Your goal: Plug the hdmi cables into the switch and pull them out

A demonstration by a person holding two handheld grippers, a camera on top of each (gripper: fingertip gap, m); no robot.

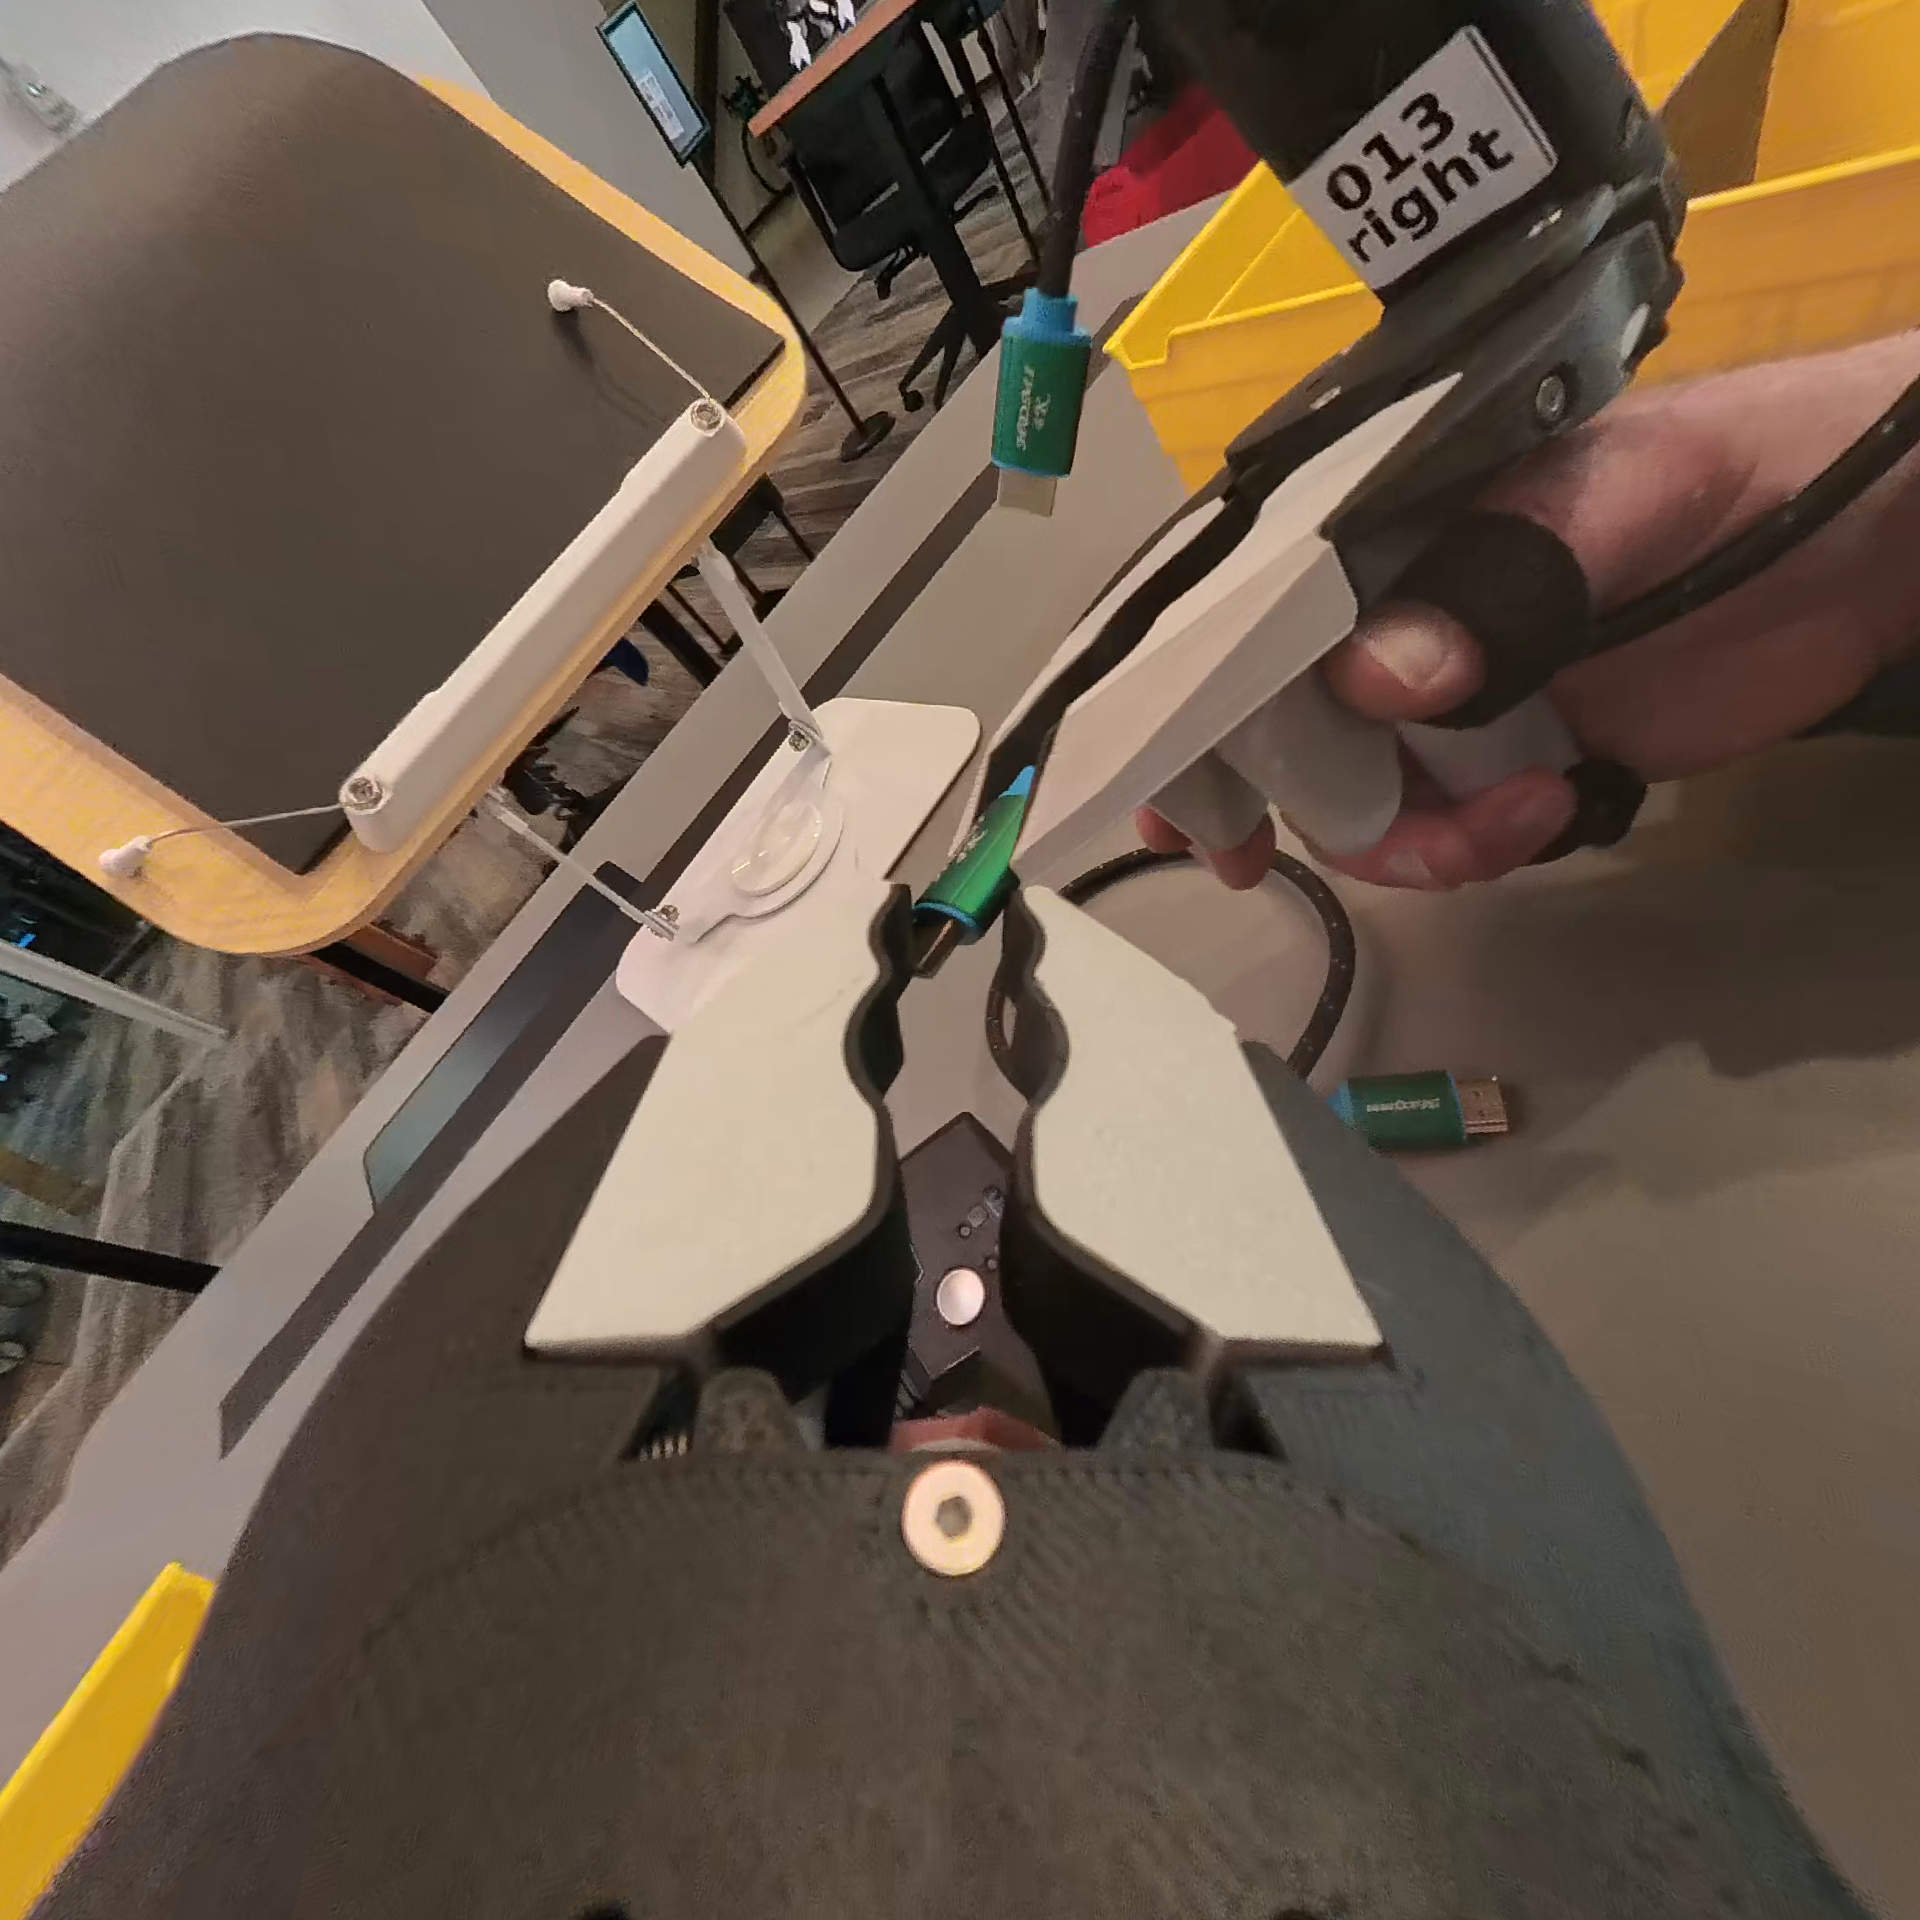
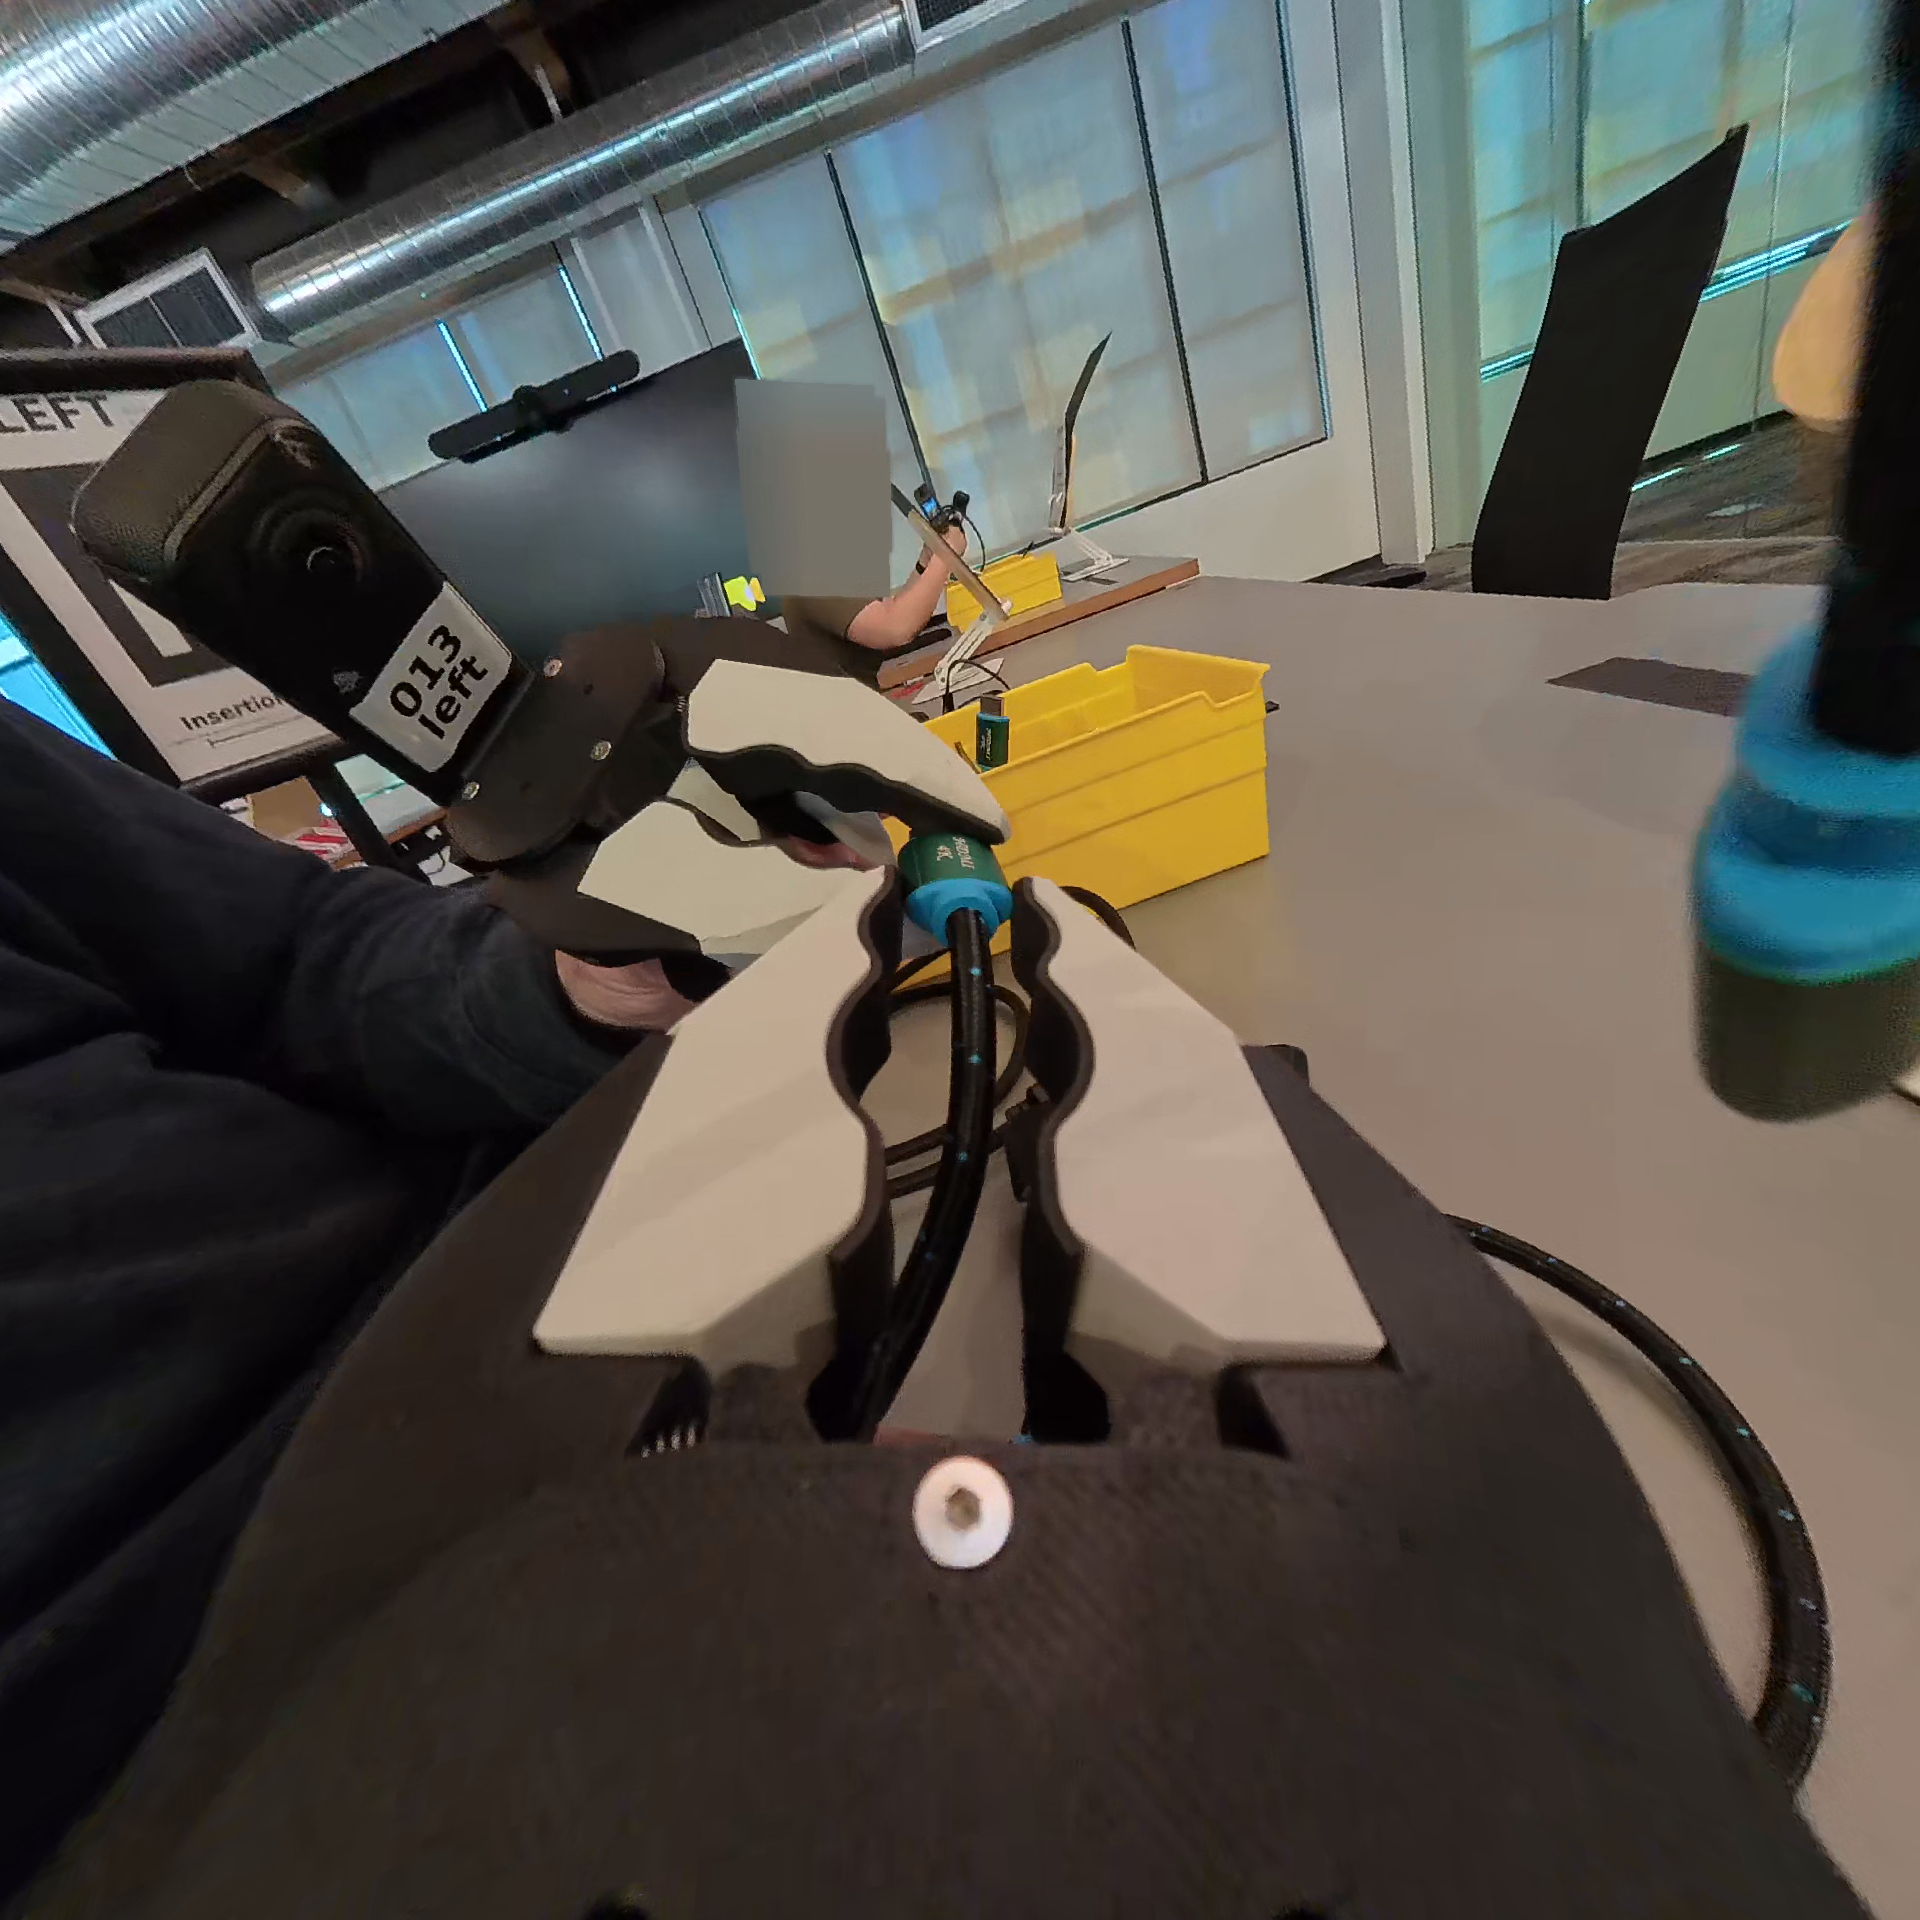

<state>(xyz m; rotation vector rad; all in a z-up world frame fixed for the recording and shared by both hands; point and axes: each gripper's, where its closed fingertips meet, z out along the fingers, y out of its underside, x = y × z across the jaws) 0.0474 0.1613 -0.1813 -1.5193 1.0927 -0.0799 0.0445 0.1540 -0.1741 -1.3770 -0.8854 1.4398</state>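
Green, blue-collared HDMI plug point(image 2: 951, 871) in right tool point(image 2: 954, 902)

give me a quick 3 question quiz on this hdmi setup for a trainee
1. True or false: a loose plug lies on the table.
2. What does the right gripper hold? A: a cup. B: a green plug. C: a screwdriver.
3. Fill in: the bin is ____ in colour.

Key: 1 true; 2 B; 3 yellow.
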